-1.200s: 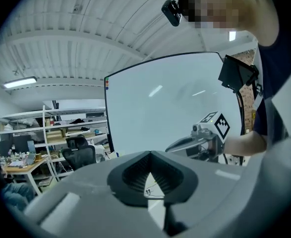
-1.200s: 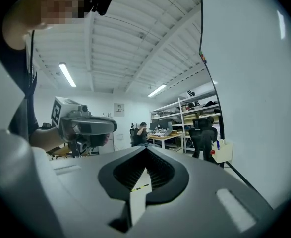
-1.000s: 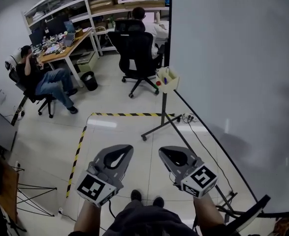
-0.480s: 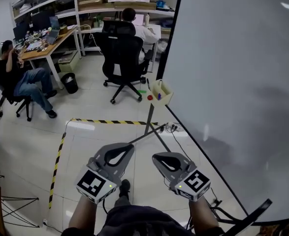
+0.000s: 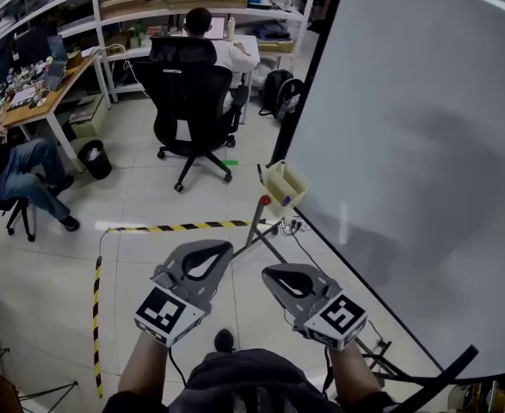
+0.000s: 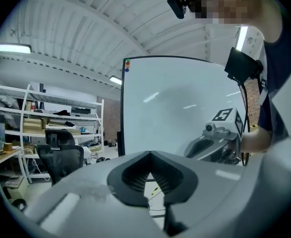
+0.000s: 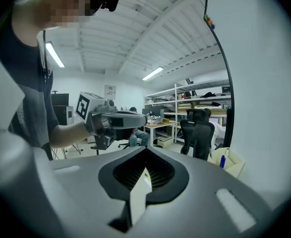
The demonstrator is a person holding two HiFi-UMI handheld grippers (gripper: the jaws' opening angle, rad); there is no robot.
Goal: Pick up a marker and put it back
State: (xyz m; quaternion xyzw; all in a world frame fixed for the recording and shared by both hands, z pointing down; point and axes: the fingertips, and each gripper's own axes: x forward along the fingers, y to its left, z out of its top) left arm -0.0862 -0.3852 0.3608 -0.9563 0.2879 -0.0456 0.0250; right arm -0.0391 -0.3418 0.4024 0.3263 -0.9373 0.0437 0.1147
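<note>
Grey left gripper (image 5: 224, 248): fingers clenched, empty.
Grey right gripper (image 5: 269, 272): fingers clenched, empty.
Small cream plastic tray (image 5: 290, 181): beside large white whiteboard (image 5: 407, 144), holding blue marker (image 7: 223, 161).

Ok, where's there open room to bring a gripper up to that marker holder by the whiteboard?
Bare floor lies between the yellow-black tape and the office chair, left of the marker holder, so that side looks open. Crowded: the stand legs and cables below the holder, along the whiteboard's foot.
</note>
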